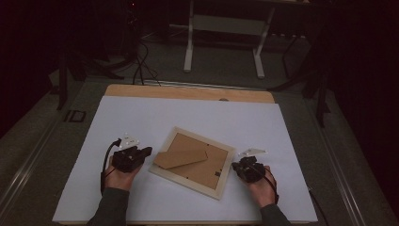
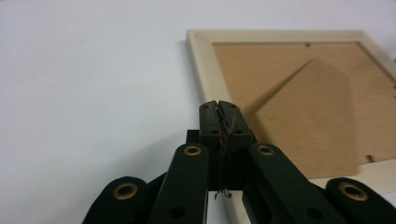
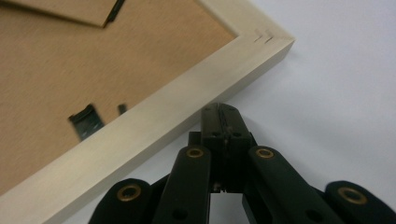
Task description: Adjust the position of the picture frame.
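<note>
Picture frame (image 1: 192, 162): it lies face down in the middle of the bench, turned a little so its corners point near and far.
Frame edge: pale wood, smooth and flat, with square corners; two small metal staples sit in one corner.
Frame back (image 2: 299, 98): brown board, dull and a bit rough.
Stand flap (image 1: 181, 157): a brown board piece with a pointed end, lying flat on the back.
Little clips (image 3: 86, 121): small dark metal tabs at the inside edge of the wood.
Bench (image 1: 141, 117): covered with a smooth white sheet; a strip of light wood shows at the far edge.
Left tongs (image 2: 218, 106): black and hard, closed tight on nothing, just beside the left edge of the frame.
Right tongs (image 3: 222, 112): black, closed tight on nothing, just beside the right edge, near a corner.
Hands: one hand holds each tongs, on either side of the frame.
</note>
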A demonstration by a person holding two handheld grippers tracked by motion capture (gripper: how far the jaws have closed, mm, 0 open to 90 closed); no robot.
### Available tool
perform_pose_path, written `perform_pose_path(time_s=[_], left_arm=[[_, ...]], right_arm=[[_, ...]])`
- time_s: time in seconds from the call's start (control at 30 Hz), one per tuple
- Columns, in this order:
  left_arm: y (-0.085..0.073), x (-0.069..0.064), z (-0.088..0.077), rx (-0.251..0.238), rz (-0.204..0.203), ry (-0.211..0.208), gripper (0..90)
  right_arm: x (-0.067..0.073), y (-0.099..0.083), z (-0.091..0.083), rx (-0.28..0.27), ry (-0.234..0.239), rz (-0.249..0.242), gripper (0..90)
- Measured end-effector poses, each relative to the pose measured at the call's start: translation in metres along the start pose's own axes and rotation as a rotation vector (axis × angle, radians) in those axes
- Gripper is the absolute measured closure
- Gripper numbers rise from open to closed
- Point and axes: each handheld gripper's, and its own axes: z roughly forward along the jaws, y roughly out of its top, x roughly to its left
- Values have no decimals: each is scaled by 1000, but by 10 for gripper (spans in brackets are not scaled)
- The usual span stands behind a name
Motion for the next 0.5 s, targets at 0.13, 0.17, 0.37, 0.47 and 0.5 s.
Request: perform_pose_path(time_s=[0.13,0.17,0.37,0.47,0.5], left_arm=[[-3,6,7,22,-5,8,896],[-3,6,7,22,-5,8,896],[-8,6,26,96,18,-3,897],[-10,3,31,120,32,-3,898],[-10,2,33,126,35,-4,898]], right_arm=[[5,-5,-2,5,12,-6,899],[7,-6,-3,9,15,-8,899],[16,-15,-7,11,38,1,899],[20,-17,-9,11,46,2,899],[21,-18,-9,10,49,0,899]])
